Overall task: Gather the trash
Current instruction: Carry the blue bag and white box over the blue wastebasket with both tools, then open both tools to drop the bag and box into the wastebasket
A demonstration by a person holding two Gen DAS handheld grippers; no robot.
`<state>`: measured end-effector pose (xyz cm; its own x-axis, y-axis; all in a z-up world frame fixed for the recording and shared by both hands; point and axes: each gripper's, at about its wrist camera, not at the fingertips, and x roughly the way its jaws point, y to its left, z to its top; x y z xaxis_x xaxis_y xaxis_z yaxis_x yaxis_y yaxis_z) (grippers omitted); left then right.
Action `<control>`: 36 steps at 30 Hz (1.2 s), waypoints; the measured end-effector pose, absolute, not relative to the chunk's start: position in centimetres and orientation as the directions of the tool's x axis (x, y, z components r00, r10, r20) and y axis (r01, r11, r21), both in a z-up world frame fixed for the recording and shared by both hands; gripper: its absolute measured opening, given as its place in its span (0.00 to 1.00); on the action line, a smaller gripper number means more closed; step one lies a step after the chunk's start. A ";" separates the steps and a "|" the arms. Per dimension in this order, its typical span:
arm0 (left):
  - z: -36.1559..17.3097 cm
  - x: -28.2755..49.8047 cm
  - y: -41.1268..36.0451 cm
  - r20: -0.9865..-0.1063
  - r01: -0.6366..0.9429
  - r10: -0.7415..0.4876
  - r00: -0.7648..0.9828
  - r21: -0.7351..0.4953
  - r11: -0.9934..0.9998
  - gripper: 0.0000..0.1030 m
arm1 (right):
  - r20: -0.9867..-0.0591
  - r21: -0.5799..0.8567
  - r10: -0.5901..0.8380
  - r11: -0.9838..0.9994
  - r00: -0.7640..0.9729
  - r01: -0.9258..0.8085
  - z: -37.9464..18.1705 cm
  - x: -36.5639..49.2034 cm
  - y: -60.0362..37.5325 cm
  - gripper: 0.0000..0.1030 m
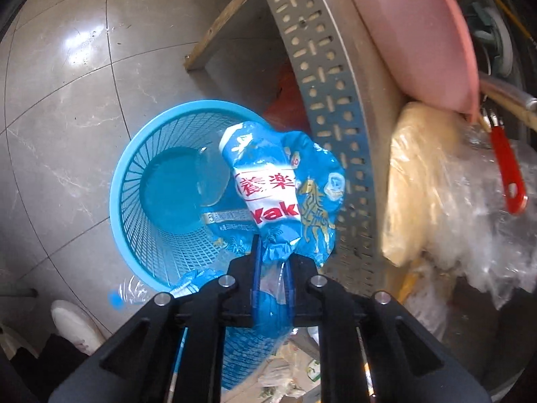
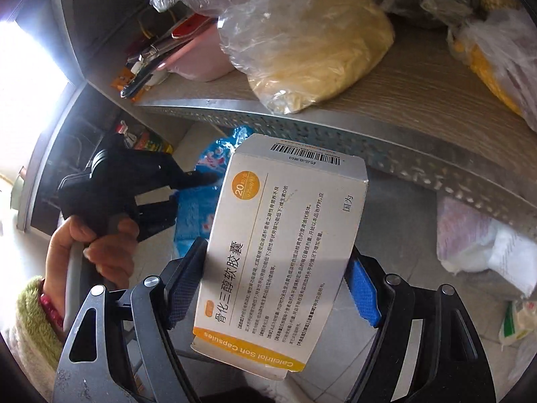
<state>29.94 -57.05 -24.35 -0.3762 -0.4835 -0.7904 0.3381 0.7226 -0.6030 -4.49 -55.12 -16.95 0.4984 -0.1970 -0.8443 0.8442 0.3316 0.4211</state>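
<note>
Left gripper (image 1: 272,262) aimed steeply down over blue mesh wastebasket (image 1: 134,181), fingers nearly closed w/ crumpled blue Yakult wrapper (image 1: 268,194) between them; wrapper bunched at the tips, fanned out above basket's open mouth, not yet inside. Whether pads press on the plastic or merely flank it: can't tell from left wrist view. Basket upright on grey tiled floor (image 1: 67,100), just beside perforated metal shelf edge (image 1: 319,77); clear plastic scrap visible at basket bottom. White shoe (image 1: 75,325) at lower left, near basket.

Right gripper (image 2: 275,288) spread wide, clamped on white-and-orange Calcitriol Soft Capsules box (image 2: 285,245); black pad at box's left edge, blue pad (image 2: 364,297) at right edge, both touching. Box tilted, barcode end away from camera, held in front of shelf (image 2: 386,77). From right wrist view, person's hand (image 2: 100,245) wrapped round handle of the other black gripper at left, fuzzy green sleeve (image 2: 30,322) at wrist, blue wrapper partly hidden behind box.

On shelf: clear bag of yellow noodle-like strands (image 2: 319,53), pink plastic tub (image 2: 201,57) just beside it, red-handled utensil (image 1: 506,174) near tub, more plastic bags (image 2: 496,67) at far right. Below shelf: white bag (image 2: 503,252) on floor, well apart from basket.
</note>
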 end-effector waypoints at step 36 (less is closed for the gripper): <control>-4.1 27.8 -46.9 -0.779 0.590 -0.592 -0.207 -0.582 0.559 0.64 | -0.784 0.160 -0.426 0.564 0.452 0.810 -11.8 -2.3 -48.9 0.87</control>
